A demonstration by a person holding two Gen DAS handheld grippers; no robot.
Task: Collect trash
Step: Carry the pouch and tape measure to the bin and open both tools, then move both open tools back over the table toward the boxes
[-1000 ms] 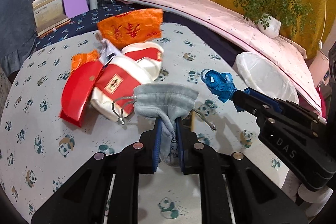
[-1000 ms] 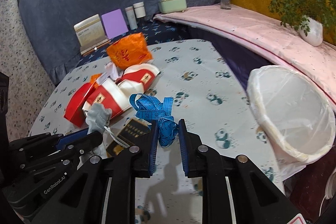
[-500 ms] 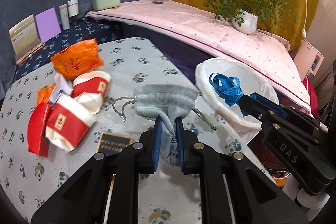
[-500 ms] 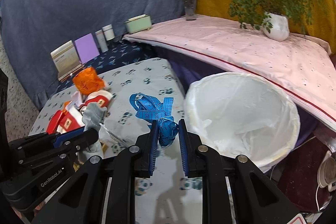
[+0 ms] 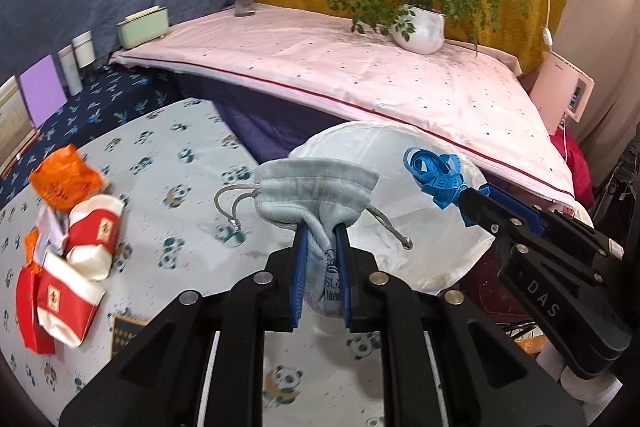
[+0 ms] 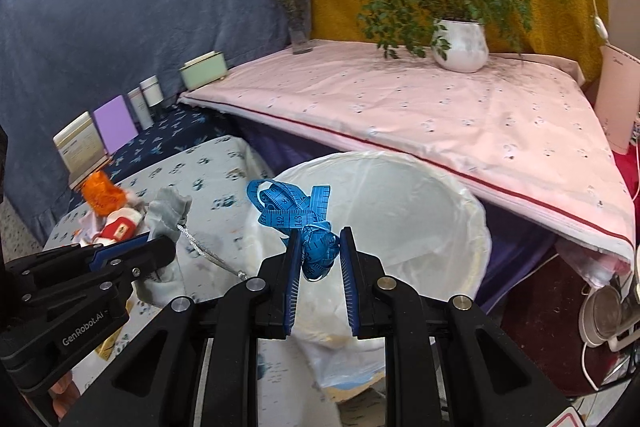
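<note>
My left gripper is shut on a grey drawstring pouch and holds it in the air at the near left rim of the white-lined trash bin. My right gripper is shut on a crumpled blue measuring tape, held over the bin's opening. The tape and the right gripper also show in the left wrist view. The pouch shows at the left of the right wrist view.
On the panda-print table lie red-and-white paper cups, an orange bag, a red packet and a small dark card. A pink-covered ledge with a potted plant stands behind the bin.
Both grippers have swung right from the table's litter to the trash bin, each still holding its item. The bin now fills the middle of both views.
</note>
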